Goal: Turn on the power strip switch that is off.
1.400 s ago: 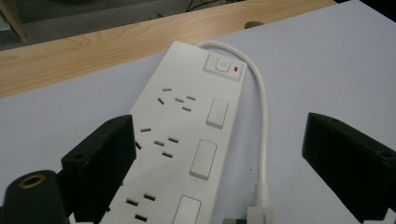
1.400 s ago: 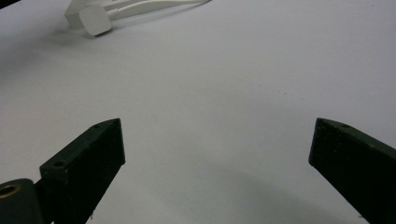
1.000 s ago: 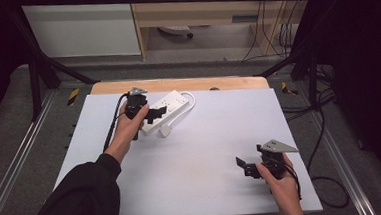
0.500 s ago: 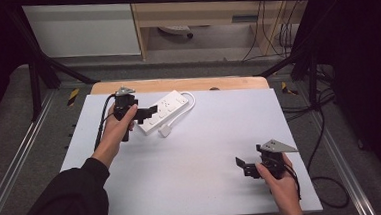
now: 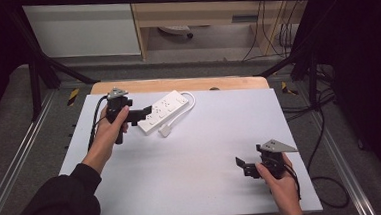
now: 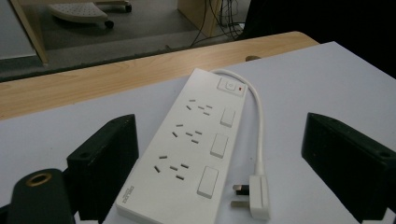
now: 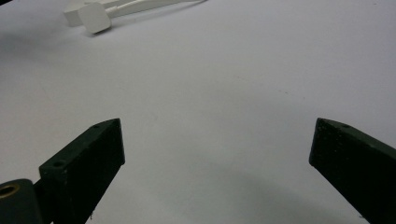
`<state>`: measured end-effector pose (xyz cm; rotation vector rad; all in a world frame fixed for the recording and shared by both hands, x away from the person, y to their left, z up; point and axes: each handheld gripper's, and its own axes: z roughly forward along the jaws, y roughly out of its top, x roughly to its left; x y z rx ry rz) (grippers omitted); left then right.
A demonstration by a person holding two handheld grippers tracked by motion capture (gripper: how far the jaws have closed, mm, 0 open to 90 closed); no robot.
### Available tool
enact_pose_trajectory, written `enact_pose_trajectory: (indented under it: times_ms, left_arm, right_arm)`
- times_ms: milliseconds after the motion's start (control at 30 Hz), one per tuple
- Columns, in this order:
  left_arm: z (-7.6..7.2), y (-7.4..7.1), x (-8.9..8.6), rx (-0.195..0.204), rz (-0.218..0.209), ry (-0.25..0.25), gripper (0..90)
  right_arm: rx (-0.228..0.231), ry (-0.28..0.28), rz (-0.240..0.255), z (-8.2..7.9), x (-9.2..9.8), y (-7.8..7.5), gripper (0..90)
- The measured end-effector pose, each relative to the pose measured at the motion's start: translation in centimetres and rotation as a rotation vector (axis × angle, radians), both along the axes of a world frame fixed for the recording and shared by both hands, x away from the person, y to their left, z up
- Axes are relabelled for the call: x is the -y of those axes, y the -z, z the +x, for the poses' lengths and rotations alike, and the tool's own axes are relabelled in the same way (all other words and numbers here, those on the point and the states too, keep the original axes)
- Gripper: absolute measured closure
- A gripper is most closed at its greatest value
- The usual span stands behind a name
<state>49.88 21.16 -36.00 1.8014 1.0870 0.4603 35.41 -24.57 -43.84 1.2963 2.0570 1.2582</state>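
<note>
Power strip (image 6: 187,149): white, three sockets, lying flat at the tabletop's (image 5: 197,162) far left; short cord loops to its plug (image 6: 256,196) beside it.
Handling: probably rigid, light, smooth plastic; best taken across its narrow width.
Left gripper (image 5: 146,111): jaws wide apart, straddling the strip's near end, holding nothing.
Right gripper (image 5: 243,165): jaws apart, empty, near right.

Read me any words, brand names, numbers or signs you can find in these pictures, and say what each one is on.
Small grey print at the near end of the white power strip, seen in the left gripper view: too small and blurred to read.
The button at its far end carries a round symbol, no words.
No other text is visible.
</note>
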Motion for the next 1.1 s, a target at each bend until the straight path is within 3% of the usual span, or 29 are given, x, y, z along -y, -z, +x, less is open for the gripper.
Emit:
enact_pose_trajectory:
  times_ms: [233, 733, 867, 1100]
  left_arm:
    - [-1.1, -0.3, -0.4, 0.004, -0.005, 0.021, 11.0]
    - [-3.2, -1.1, -1.4, 0.051, -0.033, 0.033, 10.7]
    - [-3.7, -1.3, -1.6, 0.060, -0.045, 0.047, 5.0]
    - [-4.9, -1.8, -2.4, 0.082, -0.049, 0.045, 5.1]
  right_arm:
    - [0.000, 0.000, -0.002, 0.0, 0.0, 0.0, 3.8]
    - [-0.002, 0.002, -0.002, 0.0, 0.0, 0.0, 3.8]
    - [-0.003, 0.003, -0.002, 0.0, 0.0, 0.0, 3.8]
    - [-0.003, 0.001, -0.003, 0.0, 0.0, 0.0, 3.8]
